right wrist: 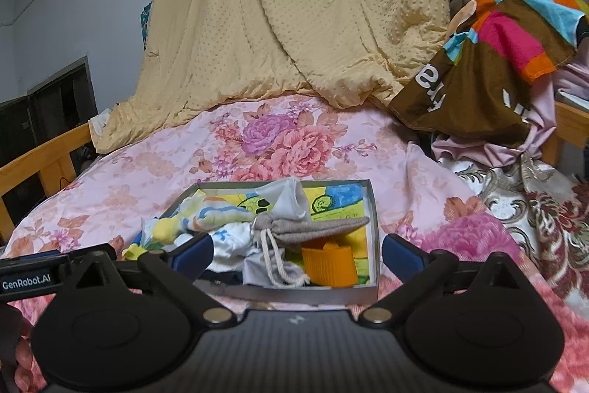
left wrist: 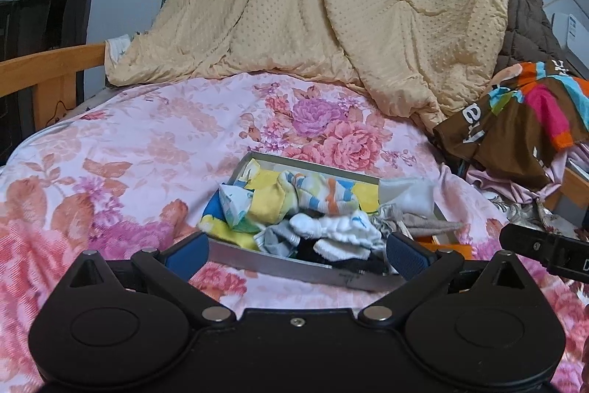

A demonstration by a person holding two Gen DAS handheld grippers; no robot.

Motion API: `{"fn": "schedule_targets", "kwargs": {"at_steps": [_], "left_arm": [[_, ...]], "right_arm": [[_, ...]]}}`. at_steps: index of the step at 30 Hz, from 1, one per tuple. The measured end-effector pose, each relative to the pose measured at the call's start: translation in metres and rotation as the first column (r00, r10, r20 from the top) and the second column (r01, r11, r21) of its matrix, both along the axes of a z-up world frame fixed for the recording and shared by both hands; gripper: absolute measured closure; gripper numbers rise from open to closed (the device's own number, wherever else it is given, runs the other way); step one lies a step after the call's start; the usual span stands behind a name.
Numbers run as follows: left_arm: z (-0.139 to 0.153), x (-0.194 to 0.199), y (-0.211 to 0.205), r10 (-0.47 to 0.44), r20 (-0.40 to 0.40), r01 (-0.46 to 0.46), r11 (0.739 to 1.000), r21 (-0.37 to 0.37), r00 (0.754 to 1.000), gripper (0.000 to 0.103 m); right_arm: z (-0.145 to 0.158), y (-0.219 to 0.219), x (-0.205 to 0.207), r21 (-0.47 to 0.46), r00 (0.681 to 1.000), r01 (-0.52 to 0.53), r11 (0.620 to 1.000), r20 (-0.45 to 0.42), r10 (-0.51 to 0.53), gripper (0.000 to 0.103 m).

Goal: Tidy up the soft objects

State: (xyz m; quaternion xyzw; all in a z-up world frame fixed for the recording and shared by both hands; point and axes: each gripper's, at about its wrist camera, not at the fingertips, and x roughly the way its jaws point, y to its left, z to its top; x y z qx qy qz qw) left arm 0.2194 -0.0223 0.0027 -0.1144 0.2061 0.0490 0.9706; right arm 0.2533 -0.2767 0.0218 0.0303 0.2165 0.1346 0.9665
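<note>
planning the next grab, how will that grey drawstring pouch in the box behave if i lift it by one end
The grey drawstring pouch looks like soft woven cloth lying flat and creased, so it will probably droop rather than hold shape. It seems nearly empty, so likely light. Its white cord hangs loose over the pale cloth bag below and may snag or drag that along.

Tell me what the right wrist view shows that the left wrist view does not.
Only the right wrist view shows the orange ridged cap clearly, plus the white drawstring cord. Only the left shows the striped sock clearly. Both show the grey box on the floral bedspread, the yellow quilt, and open, empty tongs.
</note>
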Motion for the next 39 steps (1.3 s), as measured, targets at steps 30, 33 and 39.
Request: {"fn": "schedule_targets", "kwargs": {"at_steps": [30, 33, 39], "left_arm": [[-0.023, -0.104, -0.002, -0.094, -0.004, 0.094, 0.992, 0.083, 0.996, 0.001], [-0.027, -0.106, -0.003, -0.097, -0.012, 0.098, 0.992, 0.083, 0.995, 0.001], [-0.035, -0.109, -0.004, -0.102, -0.032, 0.105, 0.99, 0.097, 0.994, 0.001]], "right_arm": [[-0.018, -0.006, -0.127, 0.006, 0.991, 0.104, 0.995, -0.088, -0.103, 0.0], [-0.022, -0.004, -0.131, 0.0, 0.988, 0.104, 0.995, -0.111, -0.103, 0.0], [-0.028, 0.001, -0.133, -0.026, 0.985, 0.099, 0.995, -0.143, -0.102, 0.0]]}}
